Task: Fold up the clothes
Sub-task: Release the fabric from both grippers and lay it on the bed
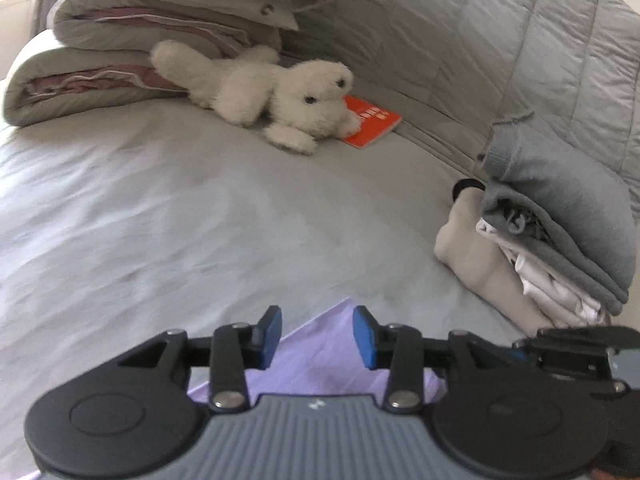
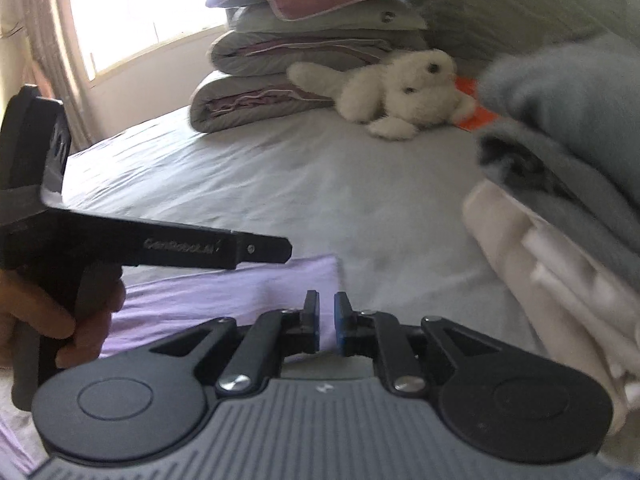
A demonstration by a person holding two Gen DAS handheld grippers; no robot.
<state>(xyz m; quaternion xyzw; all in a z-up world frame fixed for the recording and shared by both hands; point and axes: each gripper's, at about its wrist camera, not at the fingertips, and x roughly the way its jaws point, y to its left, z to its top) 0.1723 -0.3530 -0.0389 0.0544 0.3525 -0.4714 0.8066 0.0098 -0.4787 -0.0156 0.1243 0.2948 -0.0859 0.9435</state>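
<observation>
Left claw (image 1: pixel 316 336) spread wide, right claw (image 2: pixel 327 326) nearly closed on nothing, above the lilac garment (image 1: pixel 320 364); a shallow pinch could slip, and a sideways swing could topple the folded stack (image 1: pixel 560 240) to their right.

A plain lilac garment (image 1: pixel 320 356) lies on the pale grey-blue bed (image 1: pixel 160 208). The plush toy (image 1: pixel 264 92) is cream-white, the booklet (image 1: pixel 372 122) orange-red. The folded stack (image 1: pixel 560 240) runs grey over white over beige, and the tongs' pads (image 1: pixel 366 338) are blue.
</observation>
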